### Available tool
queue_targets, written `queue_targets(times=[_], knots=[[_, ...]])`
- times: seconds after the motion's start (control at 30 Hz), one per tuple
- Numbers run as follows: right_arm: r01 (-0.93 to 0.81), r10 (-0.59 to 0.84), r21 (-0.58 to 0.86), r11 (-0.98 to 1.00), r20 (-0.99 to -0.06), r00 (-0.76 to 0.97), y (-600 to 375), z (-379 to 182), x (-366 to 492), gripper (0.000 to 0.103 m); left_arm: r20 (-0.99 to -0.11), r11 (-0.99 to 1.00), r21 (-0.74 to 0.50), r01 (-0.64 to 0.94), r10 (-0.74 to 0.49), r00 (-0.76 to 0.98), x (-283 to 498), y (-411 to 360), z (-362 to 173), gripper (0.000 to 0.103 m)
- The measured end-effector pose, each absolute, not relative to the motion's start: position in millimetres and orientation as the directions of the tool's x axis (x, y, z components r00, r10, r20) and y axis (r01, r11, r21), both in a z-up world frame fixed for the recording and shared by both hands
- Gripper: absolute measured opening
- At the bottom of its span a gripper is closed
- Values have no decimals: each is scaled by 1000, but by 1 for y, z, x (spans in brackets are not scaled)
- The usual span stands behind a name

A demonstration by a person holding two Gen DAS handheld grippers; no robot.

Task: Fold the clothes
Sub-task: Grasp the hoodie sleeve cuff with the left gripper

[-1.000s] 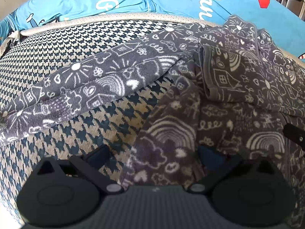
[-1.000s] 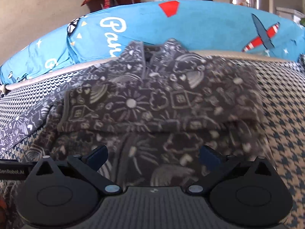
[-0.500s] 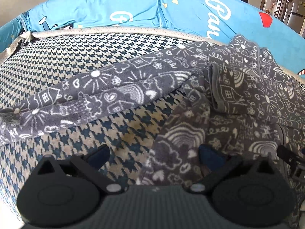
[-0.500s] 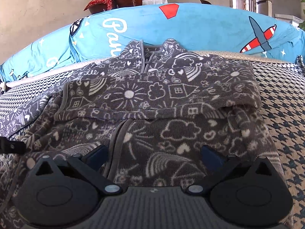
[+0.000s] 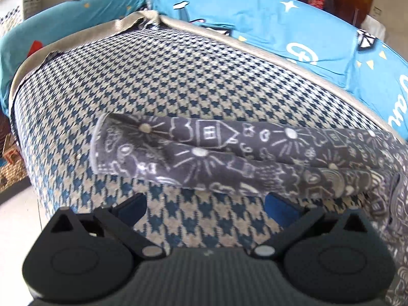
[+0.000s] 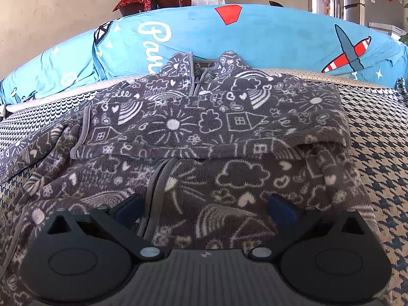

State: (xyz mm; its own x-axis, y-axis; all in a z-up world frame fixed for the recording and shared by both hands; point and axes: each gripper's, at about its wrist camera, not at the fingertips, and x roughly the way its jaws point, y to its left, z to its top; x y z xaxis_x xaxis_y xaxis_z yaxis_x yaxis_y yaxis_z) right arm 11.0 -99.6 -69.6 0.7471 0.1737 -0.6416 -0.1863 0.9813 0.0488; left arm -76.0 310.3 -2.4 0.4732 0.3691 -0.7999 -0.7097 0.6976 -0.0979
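Left tongs [image 5: 205, 204] wide open, empty, over checked cushion [image 5: 178, 81]. Sleeve [image 5: 229, 155] ahead at 12, long axis 9 to 3, cuff at 9. Right tongs [image 6: 205, 205] wide open, empty, over jacket [image 6: 204, 132], collar at 12. "Pan" readable on blue cover [image 6: 280, 38].

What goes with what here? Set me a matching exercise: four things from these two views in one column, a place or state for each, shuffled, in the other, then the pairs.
Things:
1. stretched-out sleeve
2. folded-over sleeve
3. left gripper
4. blue cover with the plane print

Places or states:
A. laid across the chest of the grey jacket
B. along the far edge, behind the jacket's collar
C. flat on the bare houndstooth cushion
D. jaws apart, over the cushion just short of the sleeve

Pairs: 1-C, 2-A, 3-D, 4-B
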Motion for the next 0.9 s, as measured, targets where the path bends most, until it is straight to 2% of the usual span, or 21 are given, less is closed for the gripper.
queue_targets(times=[0.43,0.67,0.73,0.77,0.83,0.9], knots=[[-187,173,46,981,-642,747,-100,-69,11,103,-819,512,-308,-802,286,497,-90,377,-14,103],[-186,166,38,982,-644,747,-99,-69,11,103,-800,493,-315,-811,322,506,-87,375,-16,103],[-186,166,38,982,-644,747,-98,-69,11,103,-792,492,-319,-810,331,513,-86,373,-15,98],[-186,166,38,982,-644,747,-98,-69,11,103,-789,492,-317,-811,337,513,-85,373,-15,92],[-186,166,38,982,-643,747,-98,-69,11,103,-784,494,-307,-813,353,511,-84,372,-13,77],[-186,165,36,982,-643,747,-98,-70,11,103,-778,497,-315,-808,353,520,-83,370,-13,51]])
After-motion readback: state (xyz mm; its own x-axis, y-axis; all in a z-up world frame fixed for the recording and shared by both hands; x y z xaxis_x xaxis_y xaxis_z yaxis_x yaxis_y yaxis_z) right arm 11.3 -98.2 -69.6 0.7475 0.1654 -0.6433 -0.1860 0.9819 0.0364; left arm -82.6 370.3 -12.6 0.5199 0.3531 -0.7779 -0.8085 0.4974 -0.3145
